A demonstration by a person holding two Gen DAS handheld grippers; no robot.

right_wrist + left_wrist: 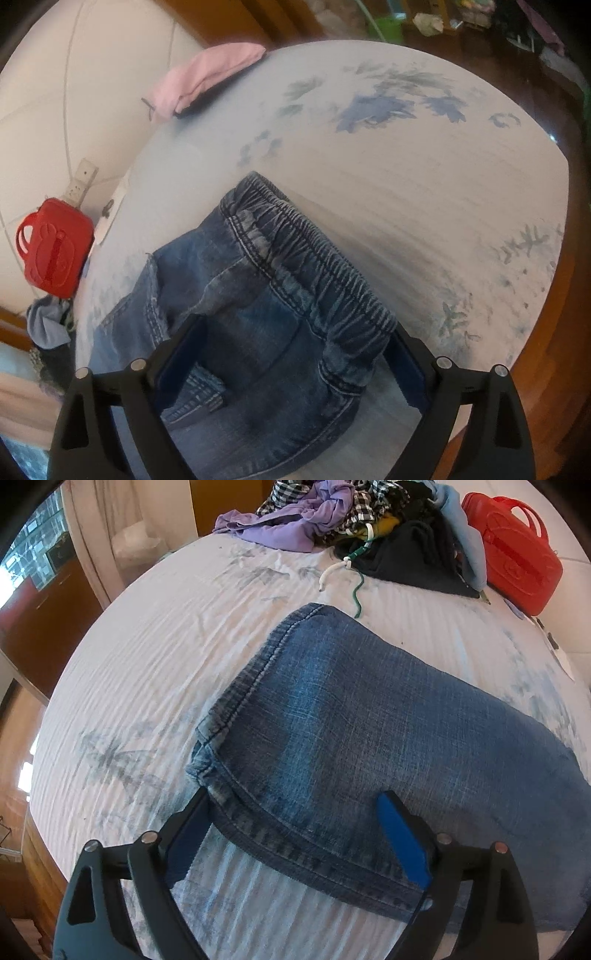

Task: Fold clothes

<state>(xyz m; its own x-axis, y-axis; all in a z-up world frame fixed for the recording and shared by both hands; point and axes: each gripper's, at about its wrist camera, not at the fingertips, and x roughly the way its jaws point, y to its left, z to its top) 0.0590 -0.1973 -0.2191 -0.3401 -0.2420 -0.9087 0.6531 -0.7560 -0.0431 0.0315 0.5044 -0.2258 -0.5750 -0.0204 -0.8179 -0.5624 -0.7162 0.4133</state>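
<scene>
A pair of blue jeans lies on the white flowered bed sheet. The left wrist view shows the leg end with its hems. My left gripper is open, its fingers wide apart over the hem corner, one finger on top of the denim. The right wrist view shows the elastic waistband end of the jeans. My right gripper is open, its fingers either side of the waistband.
A pile of unfolded clothes lies at the far edge of the bed with white and green hangers. A red plastic case sits beside it, also in the right wrist view. A pink cloth lies at the bed's far corner.
</scene>
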